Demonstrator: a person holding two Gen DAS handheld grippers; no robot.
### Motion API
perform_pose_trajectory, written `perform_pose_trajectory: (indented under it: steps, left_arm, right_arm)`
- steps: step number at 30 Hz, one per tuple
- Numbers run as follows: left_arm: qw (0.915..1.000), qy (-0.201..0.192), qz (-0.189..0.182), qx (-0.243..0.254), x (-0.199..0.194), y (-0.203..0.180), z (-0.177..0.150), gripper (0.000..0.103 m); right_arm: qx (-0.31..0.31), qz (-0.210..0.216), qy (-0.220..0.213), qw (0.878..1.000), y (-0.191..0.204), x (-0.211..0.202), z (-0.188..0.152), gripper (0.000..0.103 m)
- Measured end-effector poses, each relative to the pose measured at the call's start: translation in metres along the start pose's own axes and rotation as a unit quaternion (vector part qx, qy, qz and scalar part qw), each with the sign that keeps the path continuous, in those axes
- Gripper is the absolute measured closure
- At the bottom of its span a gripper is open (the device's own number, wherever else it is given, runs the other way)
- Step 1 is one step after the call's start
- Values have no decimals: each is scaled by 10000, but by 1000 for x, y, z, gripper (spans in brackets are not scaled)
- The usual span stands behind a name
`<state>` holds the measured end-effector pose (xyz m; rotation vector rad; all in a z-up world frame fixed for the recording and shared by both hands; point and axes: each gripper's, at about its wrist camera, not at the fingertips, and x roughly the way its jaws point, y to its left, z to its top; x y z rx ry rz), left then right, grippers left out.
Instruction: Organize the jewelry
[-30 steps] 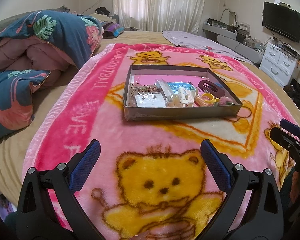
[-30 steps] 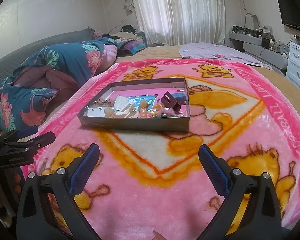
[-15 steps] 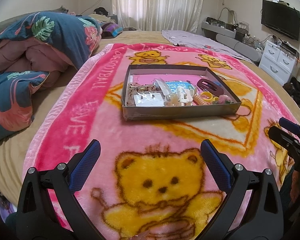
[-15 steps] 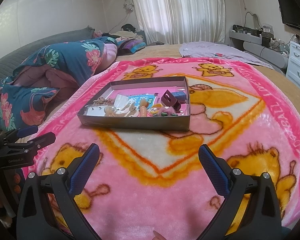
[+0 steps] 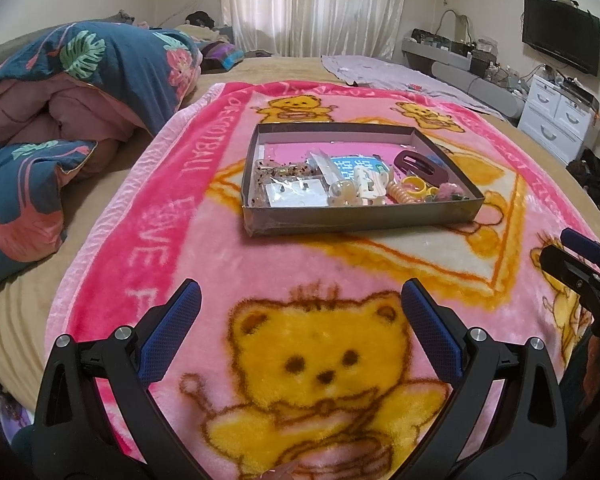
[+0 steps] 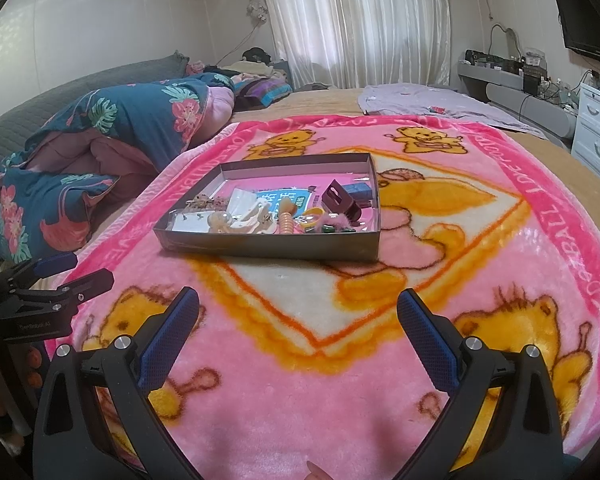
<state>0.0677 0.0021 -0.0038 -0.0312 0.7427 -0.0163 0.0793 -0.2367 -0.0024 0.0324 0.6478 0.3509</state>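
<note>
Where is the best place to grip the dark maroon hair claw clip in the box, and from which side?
Probably pinch the maroon claw clip across its raised top edge from above. It stands higher than the neighbouring pieces, and the box walls block a low sideways approach.

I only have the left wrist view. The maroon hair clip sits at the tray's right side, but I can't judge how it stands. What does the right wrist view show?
Observer: The maroon hair clip stands up on edge, above the other pieces.
Operator: Anything behind it that I'm missing?
Observer: Yes, a small blue box lies against the tray wall just past the clip.
Operator: And my own left gripper, how does it look from outside?
Observer: The left gripper shows at the far left edge, jaws apart, over the blanket and short of the tray.
Operator: Is the right gripper holding anything?
Observer: No, the right gripper is open and empty.
</note>
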Motion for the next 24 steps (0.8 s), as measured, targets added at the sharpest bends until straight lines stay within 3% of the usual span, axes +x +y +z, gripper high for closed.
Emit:
perform_pose_trajectory:
  steps: [11,16,20,23,24]
  left_arm:
    - [9985,490,22,-259,22,9,-2,9]
    - [9957,639,141,-649,33,31,3,9]
    - [9859,813,854,-1187,62,87,29,9]
    - [9735,1024,1284,-1593,95,140,48,9]
    - [9707,1028,1347,-1705,105,156,54,9]
  right_arm:
    - [115,-136,38,9998,-7,6,-2,4]
    - [283,-360,117,9989,-27,15,9,4]
    - [808,-979,115,9918,-91,34,40,4]
    - [1519,-1903,329,9694,-175,63,62,4]
    - [1829,-2224,396,9568,-211,73,67,4]
